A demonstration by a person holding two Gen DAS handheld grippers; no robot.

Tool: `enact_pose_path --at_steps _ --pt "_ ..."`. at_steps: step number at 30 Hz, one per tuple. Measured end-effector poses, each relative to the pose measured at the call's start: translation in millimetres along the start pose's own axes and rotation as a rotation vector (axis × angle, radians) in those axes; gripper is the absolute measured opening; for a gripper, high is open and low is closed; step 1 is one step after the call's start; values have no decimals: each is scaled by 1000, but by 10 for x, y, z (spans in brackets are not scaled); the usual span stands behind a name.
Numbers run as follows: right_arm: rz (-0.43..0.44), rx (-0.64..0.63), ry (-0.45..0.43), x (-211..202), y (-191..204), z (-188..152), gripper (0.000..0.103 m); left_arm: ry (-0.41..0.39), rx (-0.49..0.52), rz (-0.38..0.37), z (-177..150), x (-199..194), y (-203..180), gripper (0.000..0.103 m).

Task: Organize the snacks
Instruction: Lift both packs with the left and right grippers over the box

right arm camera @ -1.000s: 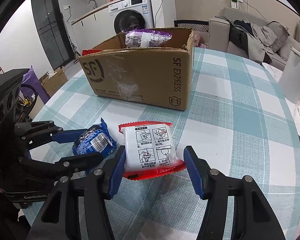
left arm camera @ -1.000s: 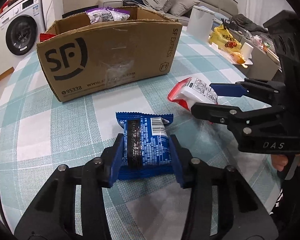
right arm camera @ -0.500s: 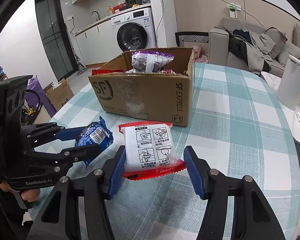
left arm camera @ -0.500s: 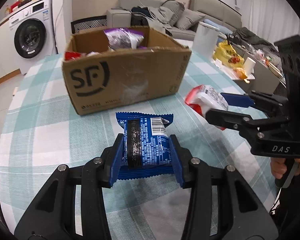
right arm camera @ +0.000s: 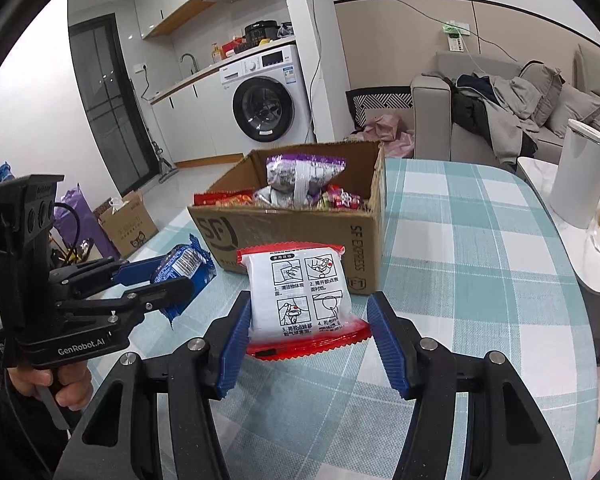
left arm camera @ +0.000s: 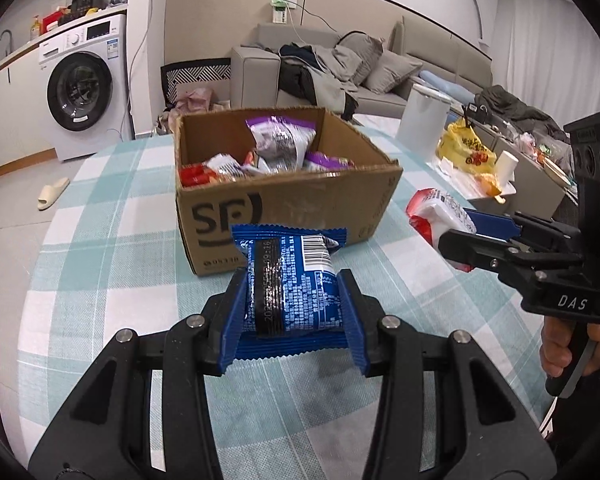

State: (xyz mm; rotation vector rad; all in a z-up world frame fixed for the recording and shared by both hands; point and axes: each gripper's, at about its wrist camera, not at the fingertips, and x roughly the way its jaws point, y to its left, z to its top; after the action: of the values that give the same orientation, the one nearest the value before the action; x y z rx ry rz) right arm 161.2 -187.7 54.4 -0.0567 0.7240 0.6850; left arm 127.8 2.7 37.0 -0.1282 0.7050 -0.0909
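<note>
My left gripper (left arm camera: 292, 304) is shut on a blue snack packet (left arm camera: 288, 272) and holds it in the air in front of the cardboard SF box (left arm camera: 300, 204). To its right, my right gripper (right arm camera: 309, 308) is shut on a red-and-white packet (right arm camera: 300, 280), also off the table and near the box's front corner. Each wrist view shows the other gripper from the side: the right gripper (left arm camera: 460, 236) with its packet, the left gripper (right arm camera: 168, 276) with the blue packet (right arm camera: 184, 264). The open box (right arm camera: 284, 232) holds several snacks, with a purple packet (left arm camera: 280, 140) on top.
A teal checked cloth covers the table (left arm camera: 100, 240). A white canister (left arm camera: 422, 120) and a yellow bag (left arm camera: 464, 148) stand on a side surface to the right. A hand (left arm camera: 560, 344) grips the right handle. A sofa and a washing machine stand beyond the table.
Both grippers have risen off the table with their packets still gripped. The box now sits lower in both views and its contents show from above.
</note>
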Motion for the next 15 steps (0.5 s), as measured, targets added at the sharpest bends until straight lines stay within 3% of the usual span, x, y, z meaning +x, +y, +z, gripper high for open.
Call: enact_pose_path --at_steps 15 --pt "-4 1 -77 -94 111 364 59 -82 -10 36 345 -132 89 41"
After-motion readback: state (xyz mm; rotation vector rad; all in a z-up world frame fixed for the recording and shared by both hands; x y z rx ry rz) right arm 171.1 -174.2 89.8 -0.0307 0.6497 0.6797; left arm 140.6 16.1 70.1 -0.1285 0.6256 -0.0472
